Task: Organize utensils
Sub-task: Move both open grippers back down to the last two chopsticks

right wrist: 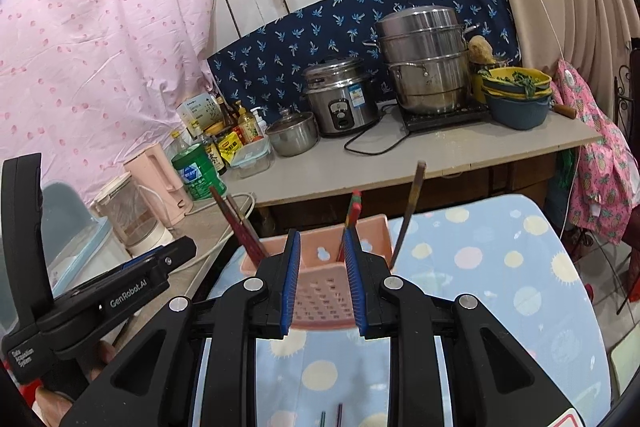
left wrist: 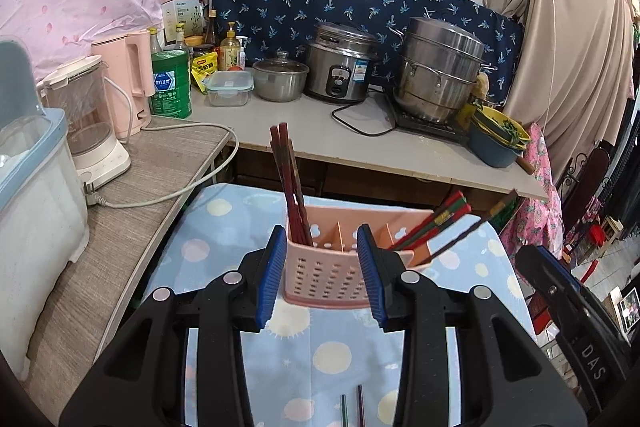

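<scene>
Evidently both grippers, left gripper (left wrist: 322, 269) and right gripper (right wrist: 320, 277), hang released and grasp nothing before the pink utensil caddy (left wrist: 352, 259), already stocked with sorted chopsticks (left wrist: 290, 183); two loose chopsticks (left wrist: 352, 407) await pickup on the tablecloth (left wrist: 320, 359).

The left gripper (left wrist: 322, 267) gapes at 6 o'clock, empty, before the pink caddy (left wrist: 340, 267). Dark red chopsticks (left wrist: 290, 183) stand at its 11 o'clock; red-green ones (left wrist: 436, 225) lean toward 2.
</scene>
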Available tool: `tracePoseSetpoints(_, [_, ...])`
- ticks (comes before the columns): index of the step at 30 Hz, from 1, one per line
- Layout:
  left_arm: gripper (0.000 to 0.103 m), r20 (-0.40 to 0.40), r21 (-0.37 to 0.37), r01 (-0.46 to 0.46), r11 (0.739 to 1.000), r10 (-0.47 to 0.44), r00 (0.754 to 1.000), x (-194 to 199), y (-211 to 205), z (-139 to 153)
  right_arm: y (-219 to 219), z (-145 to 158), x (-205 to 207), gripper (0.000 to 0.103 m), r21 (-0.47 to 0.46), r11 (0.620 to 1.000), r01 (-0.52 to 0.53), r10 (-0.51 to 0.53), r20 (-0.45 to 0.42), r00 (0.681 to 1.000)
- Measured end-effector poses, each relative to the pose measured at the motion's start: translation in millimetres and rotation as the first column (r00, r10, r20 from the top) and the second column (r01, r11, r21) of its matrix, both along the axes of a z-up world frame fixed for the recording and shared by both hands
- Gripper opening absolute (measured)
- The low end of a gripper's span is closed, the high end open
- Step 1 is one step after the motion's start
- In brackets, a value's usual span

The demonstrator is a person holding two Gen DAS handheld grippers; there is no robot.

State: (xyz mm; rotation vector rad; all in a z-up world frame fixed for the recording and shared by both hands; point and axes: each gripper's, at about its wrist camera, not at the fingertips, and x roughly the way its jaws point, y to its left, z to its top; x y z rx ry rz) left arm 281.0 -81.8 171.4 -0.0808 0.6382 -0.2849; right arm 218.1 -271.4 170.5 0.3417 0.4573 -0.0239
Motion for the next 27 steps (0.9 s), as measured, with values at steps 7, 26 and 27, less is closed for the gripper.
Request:
tracePoseSetpoints(7, [0.036, -0.036, 0.022, 0.027, 0.999, -0.026, 0.999, -35, 5, -28, 5, -34, -45, 0.023, 0.034, 0.999, -0.020, 0.022, -0.063, 0.998])
tracePoseSetpoints(26, [0.036, -0.198, 0.096, 0.088, 0.991, -0.068, 0.978, -145, 22, -135, 37, -153, -165, 0.023, 0.004, 0.997, -0.080, 0.078, -0.309, 0.948])
tracePoseSetpoints(27, [0.036, -0.208, 0.104, 0.093, 0.990, -0.070, 0.976, -150, 23, -142, 40, -159, -169, 0.023, 0.000, 0.996, -0.087, 0.082, -0.321, 0.943])
